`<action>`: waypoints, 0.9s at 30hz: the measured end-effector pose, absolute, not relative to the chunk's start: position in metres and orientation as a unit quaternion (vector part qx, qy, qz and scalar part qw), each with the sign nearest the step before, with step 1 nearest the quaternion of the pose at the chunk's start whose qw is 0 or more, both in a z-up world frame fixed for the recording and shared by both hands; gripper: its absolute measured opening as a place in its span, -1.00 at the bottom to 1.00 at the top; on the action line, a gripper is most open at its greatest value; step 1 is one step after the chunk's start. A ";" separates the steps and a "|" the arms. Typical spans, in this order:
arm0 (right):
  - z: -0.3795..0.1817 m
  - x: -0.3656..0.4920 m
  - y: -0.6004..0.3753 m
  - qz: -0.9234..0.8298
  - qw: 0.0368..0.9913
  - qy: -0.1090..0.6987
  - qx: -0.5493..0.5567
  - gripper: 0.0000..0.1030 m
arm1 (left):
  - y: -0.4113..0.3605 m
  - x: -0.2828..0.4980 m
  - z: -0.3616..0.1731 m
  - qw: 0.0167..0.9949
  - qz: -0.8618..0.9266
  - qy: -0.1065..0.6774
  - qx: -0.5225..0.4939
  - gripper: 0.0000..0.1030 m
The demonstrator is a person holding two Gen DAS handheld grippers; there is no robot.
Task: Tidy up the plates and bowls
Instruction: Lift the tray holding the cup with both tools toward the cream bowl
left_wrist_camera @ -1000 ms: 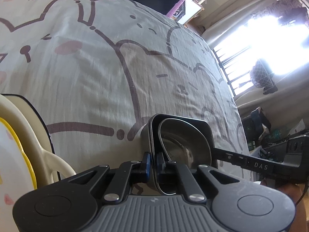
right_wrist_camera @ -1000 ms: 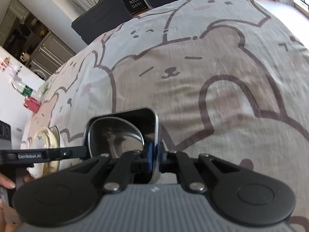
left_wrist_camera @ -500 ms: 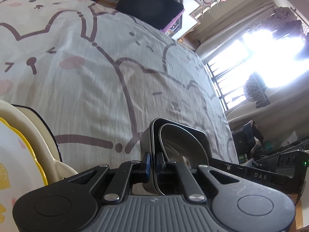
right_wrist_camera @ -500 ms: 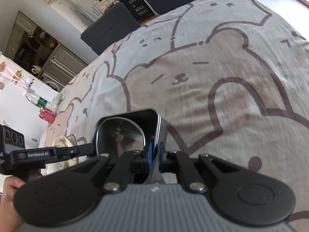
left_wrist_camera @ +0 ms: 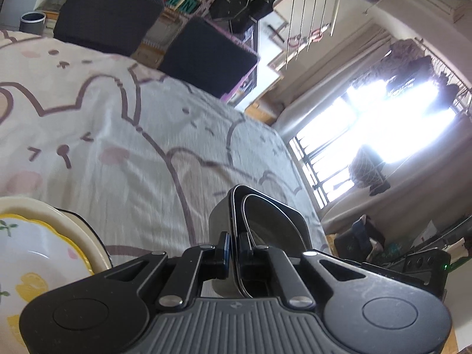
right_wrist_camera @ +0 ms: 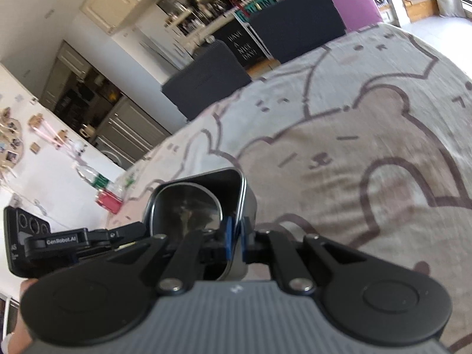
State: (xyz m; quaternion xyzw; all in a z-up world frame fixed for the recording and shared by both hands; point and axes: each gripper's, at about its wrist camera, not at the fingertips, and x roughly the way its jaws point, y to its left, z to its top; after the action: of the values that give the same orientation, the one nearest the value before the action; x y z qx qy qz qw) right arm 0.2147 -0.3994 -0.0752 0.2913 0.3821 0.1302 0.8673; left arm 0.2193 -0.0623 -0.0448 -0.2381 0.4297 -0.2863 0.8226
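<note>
The dark square bowl [left_wrist_camera: 259, 224] was held between both grippers, left [left_wrist_camera: 233, 249] and right [right_wrist_camera: 235, 237], jaws clamped on opposite rims (stacked plates [left_wrist_camera: 44, 253] lay leftward).

A lived-in home, by every sign. Near: a table spread with a cartoon bear-print cloth [right_wrist_camera: 339, 153], dark chairs [left_wrist_camera: 206, 62] pulled up at its far edge. Far left in the right wrist view: a kitchen with grey cabinets [right_wrist_camera: 129, 129], cluttered shelves [right_wrist_camera: 203, 14], and a chalkboard sign [right_wrist_camera: 244, 45]. Far right in the left wrist view: a barred, sunlit window [left_wrist_camera: 348, 153], pale curtains, probably laundry hung on an overhead drying rack [left_wrist_camera: 309, 8].
</note>
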 end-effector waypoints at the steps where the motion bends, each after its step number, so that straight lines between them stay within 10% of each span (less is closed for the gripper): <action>1: -0.074 0.215 -0.398 0.134 0.868 0.377 0.293 -0.84 | -0.058 0.218 -0.043 0.824 -0.286 0.426 -0.241 -0.89; 27: -0.048 0.229 -0.288 0.235 0.862 0.344 0.287 -0.84 | 0.068 0.153 -0.002 0.868 -0.224 0.359 -0.260 -0.88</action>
State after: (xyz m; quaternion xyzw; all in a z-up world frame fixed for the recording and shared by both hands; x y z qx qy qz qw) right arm 0.2295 -0.2882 -0.0482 0.2874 0.3439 0.2355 0.8624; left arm 0.1531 0.0682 -0.0019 -0.2604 0.3593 -0.2240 0.8677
